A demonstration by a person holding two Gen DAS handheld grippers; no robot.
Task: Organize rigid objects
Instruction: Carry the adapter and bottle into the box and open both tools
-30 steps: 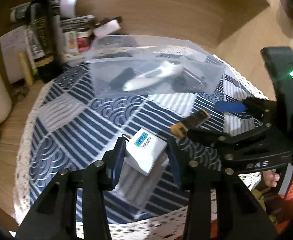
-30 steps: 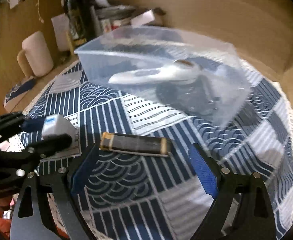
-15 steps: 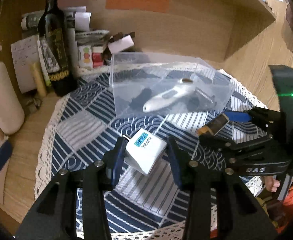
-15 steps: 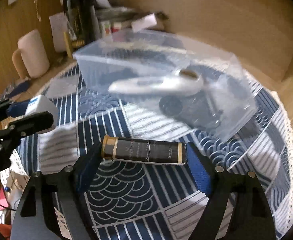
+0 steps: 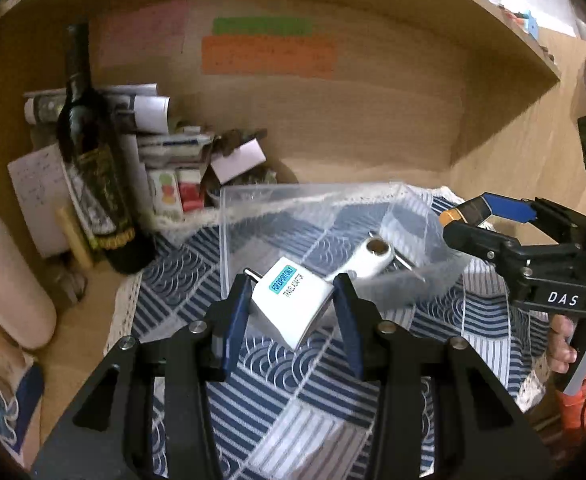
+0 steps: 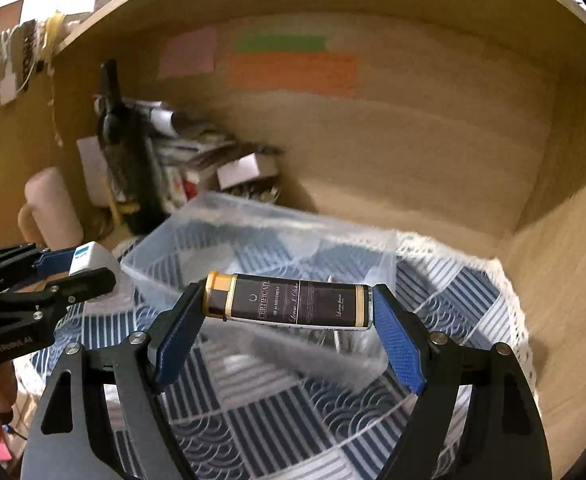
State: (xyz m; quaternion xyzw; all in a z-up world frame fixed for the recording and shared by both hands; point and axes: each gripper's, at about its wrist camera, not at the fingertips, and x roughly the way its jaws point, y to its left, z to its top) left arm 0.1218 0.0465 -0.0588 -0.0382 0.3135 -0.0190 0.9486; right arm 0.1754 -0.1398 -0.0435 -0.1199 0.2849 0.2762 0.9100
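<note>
My left gripper (image 5: 293, 300) is shut on a white travel adapter (image 5: 289, 308) and holds it above the cloth, just in front of the clear plastic box (image 5: 229, 240). My right gripper (image 6: 289, 312) is shut on a dark cylindrical tube with gold ends (image 6: 289, 304), held crosswise by its ends over the box's (image 6: 165, 252) near wall. A white handheld device (image 5: 373, 258) lies inside the box. The right gripper also shows in the left wrist view (image 5: 473, 220), and the left gripper with the adapter shows in the right wrist view (image 6: 81, 268).
A blue-and-white patterned cloth (image 5: 293, 384) covers the table. A dark wine bottle (image 5: 93, 168), stacked papers and small boxes (image 5: 173, 160) and a pale mug (image 5: 5, 280) stand at the back left. Wooden walls close off the back and right.
Both grippers have risen off the cloth with their objects and moved toward the box. The right gripper closed on the tube, which lay on the cloth a second ago.
</note>
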